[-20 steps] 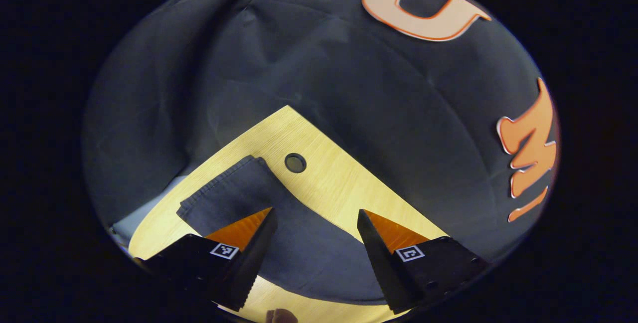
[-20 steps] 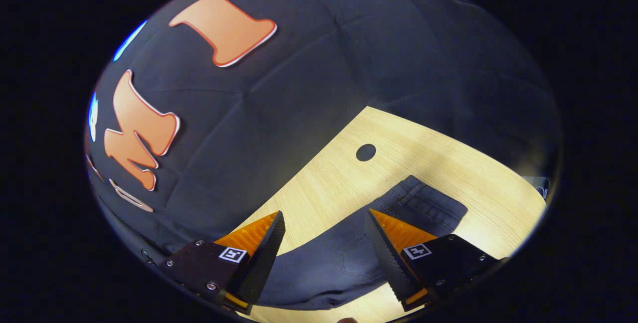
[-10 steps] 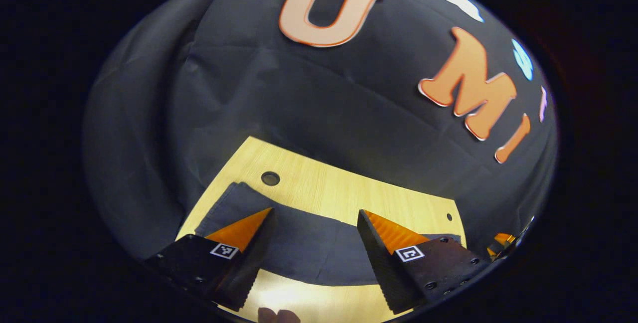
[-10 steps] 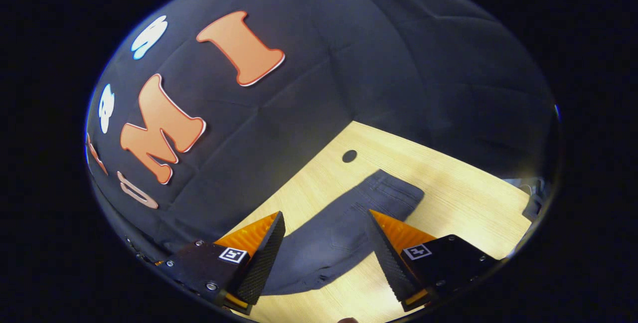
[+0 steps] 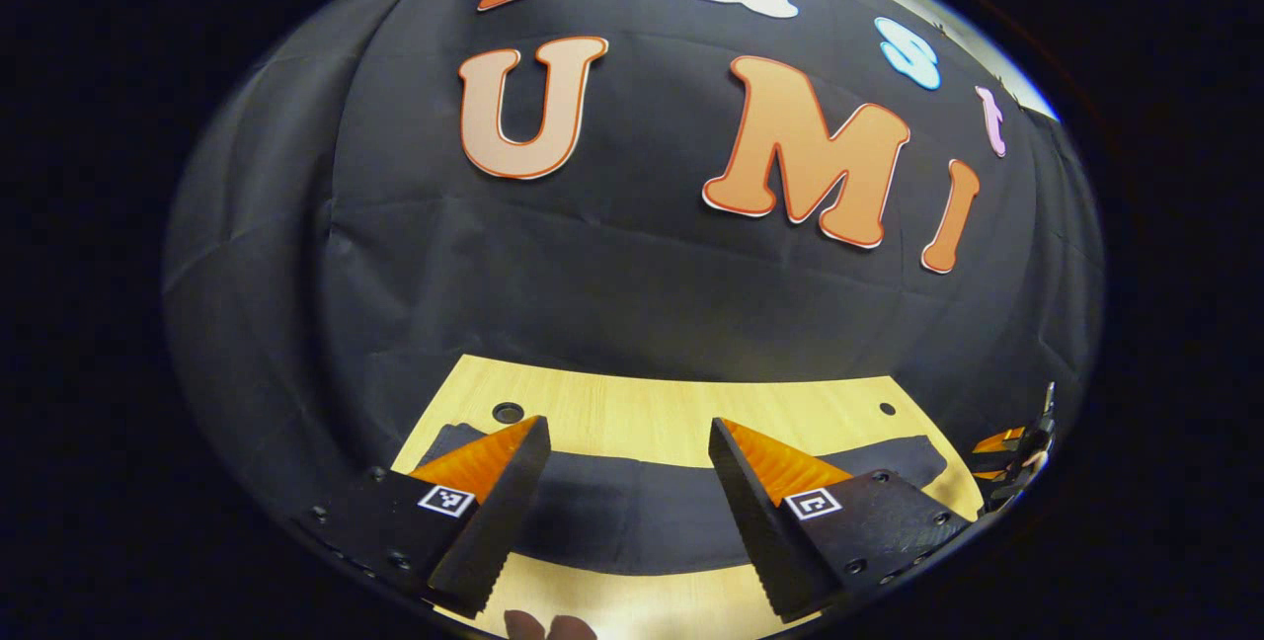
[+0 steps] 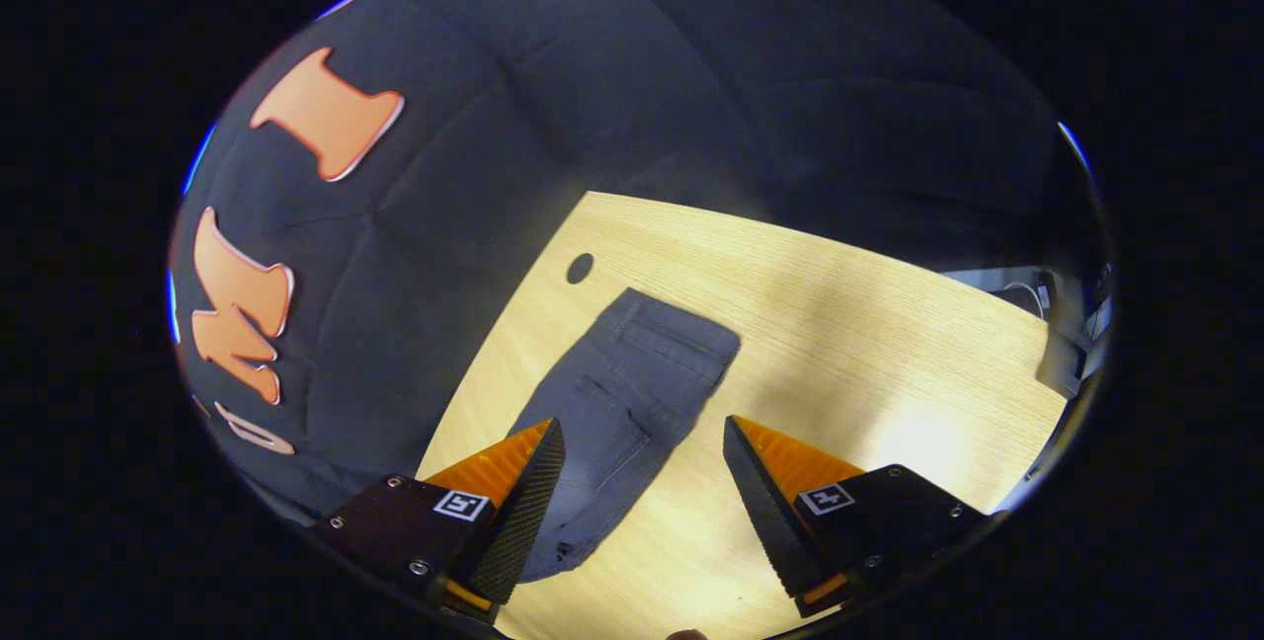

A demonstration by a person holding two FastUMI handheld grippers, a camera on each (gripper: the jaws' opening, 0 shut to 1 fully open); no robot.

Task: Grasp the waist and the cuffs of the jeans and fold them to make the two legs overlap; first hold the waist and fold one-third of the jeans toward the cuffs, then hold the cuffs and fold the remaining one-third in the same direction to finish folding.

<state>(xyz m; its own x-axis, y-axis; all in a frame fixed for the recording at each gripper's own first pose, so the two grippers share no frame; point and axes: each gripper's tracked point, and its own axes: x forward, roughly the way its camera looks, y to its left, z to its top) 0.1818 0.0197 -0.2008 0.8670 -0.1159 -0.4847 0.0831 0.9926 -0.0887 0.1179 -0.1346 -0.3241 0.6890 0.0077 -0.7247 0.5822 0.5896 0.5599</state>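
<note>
Dark grey jeans (image 5: 632, 512) lie flat across the light wooden table (image 5: 652, 403) in the left gripper view, with the two legs overlapping. My left gripper (image 5: 628, 442) hangs above their middle, open and holding nothing. The other gripper (image 5: 1007, 452) appears at the far right beyond the jeans' end. In the right gripper view the waist end of the jeans (image 6: 632, 383), with its back pocket and waistband, runs away from me on the table (image 6: 839, 324). My right gripper (image 6: 642, 442) is open above the table by the jeans' right edge, empty.
The table has a round cable hole near its far left corner (image 5: 508, 412) and another near the waist (image 6: 580, 268). The black booth cloth (image 5: 632, 275) rises right behind the table's far edge. Cables and gear (image 6: 1047, 324) sit beyond the table's right end.
Both grippers have swung and pulled back: the left now faces the back wall squarely with the jeans lower in view. The right has lifted, so the waist end appears farther off.
</note>
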